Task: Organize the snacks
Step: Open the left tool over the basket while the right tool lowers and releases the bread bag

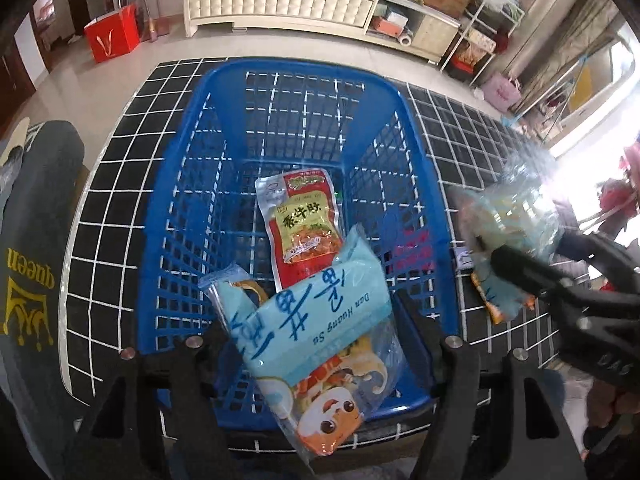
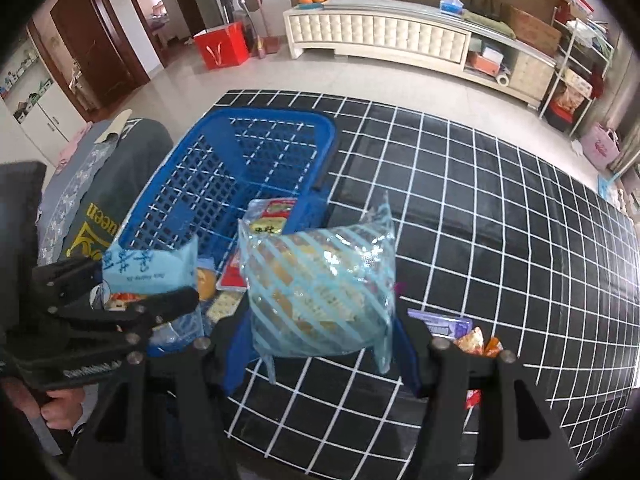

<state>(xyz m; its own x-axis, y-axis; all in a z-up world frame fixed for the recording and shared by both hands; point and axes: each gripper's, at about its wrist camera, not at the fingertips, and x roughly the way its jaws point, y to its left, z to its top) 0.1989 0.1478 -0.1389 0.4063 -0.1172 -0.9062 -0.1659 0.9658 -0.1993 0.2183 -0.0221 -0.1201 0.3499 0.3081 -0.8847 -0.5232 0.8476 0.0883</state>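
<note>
Basket [image 1: 280, 120] on counter [image 1: 460, 136], toward its left side. Pouch [image 1: 304, 220] flat inside basket, on its floor. Pastry pack [image 1: 316, 336] in left gripper [image 1: 320, 344], over basket's near rim, partly above pouch. Second pack [image 2: 320, 288] in right gripper [image 2: 320, 344], just right of basket, above counter. Small packets [image 2: 460, 328] on counter behind right gripper, right of basket. Cabinet [image 2: 380, 32] on floor behind counter.
</note>
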